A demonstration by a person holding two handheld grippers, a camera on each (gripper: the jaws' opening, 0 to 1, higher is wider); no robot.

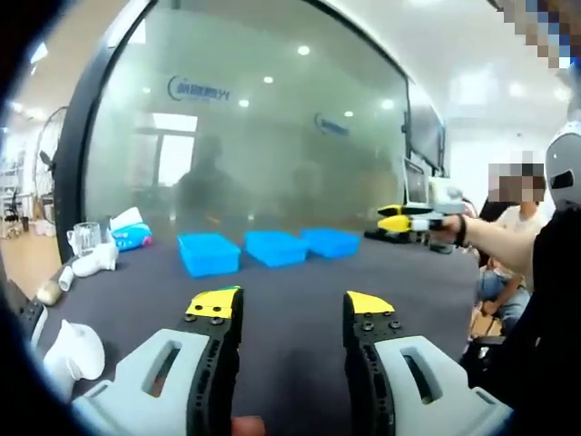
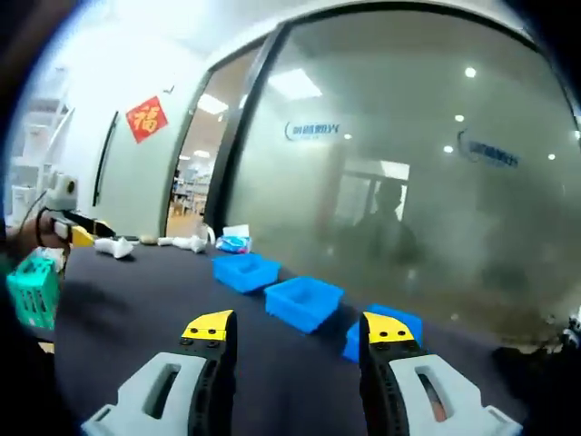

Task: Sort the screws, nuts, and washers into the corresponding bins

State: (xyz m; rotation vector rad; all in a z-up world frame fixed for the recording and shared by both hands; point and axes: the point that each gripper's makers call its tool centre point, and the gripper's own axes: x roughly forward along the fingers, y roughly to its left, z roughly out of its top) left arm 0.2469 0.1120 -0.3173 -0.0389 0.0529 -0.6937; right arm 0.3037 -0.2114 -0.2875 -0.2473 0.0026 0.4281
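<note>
Three blue bins stand in a row at the far side of the dark table (image 1: 300,277): a left bin (image 1: 209,252), a middle bin (image 1: 275,247) and a right bin (image 1: 331,241). My left gripper (image 1: 290,304) hovers open over the table, well short of them, with nothing between its jaws. Off to the right, a hand holds my right gripper (image 1: 393,217) above the table. In the right gripper view the bins (image 2: 245,271) (image 2: 304,302) (image 2: 392,320) lie ahead. My right gripper (image 2: 298,327) is open and empty. The left gripper (image 2: 80,236) shows at the far left.
A glass cup (image 1: 83,238), a blue-white packet (image 1: 132,232) and white objects (image 1: 91,263) (image 1: 73,354) line the table's left side. A green basket (image 2: 32,289) sits at the left edge. A frosted glass wall (image 1: 272,136) stands behind. A person (image 1: 517,213) sits at the right.
</note>
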